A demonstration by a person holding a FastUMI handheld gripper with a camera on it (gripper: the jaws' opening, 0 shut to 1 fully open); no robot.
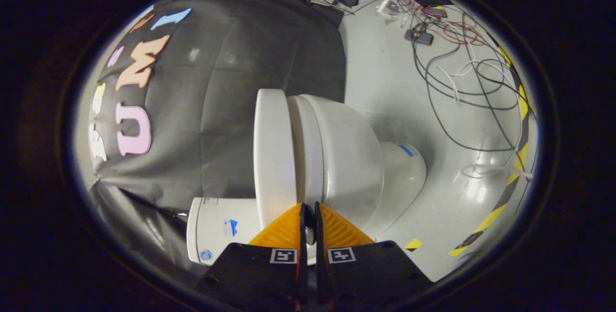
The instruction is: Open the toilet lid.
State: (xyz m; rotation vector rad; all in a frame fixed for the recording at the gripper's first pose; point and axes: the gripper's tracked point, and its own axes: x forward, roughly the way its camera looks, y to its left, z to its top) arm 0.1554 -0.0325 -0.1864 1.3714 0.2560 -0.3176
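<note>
The view is rolled on its side, so the white toilet lies sideways just ahead of my fingers. Its lid [273, 158] rests down against the seat [301, 153], with the bowl [349, 158] and pedestal [402, 172] on the far side of the seat. The tank [216, 230] sits beside the lid, close to my fingers. My gripper [309, 206] is shut, with only a thin slit between the fingers and nothing held. Its tips point at the seam where lid meets seat, very near or touching the rim; contact is hidden.
The black cloth wall [231, 85] hangs behind the tank and lid. A glossy grey floor [433, 206] spreads past the bowl, with loose black, white and red cables [462, 76] and yellow-black hazard tape [510, 187] along its far edge.
</note>
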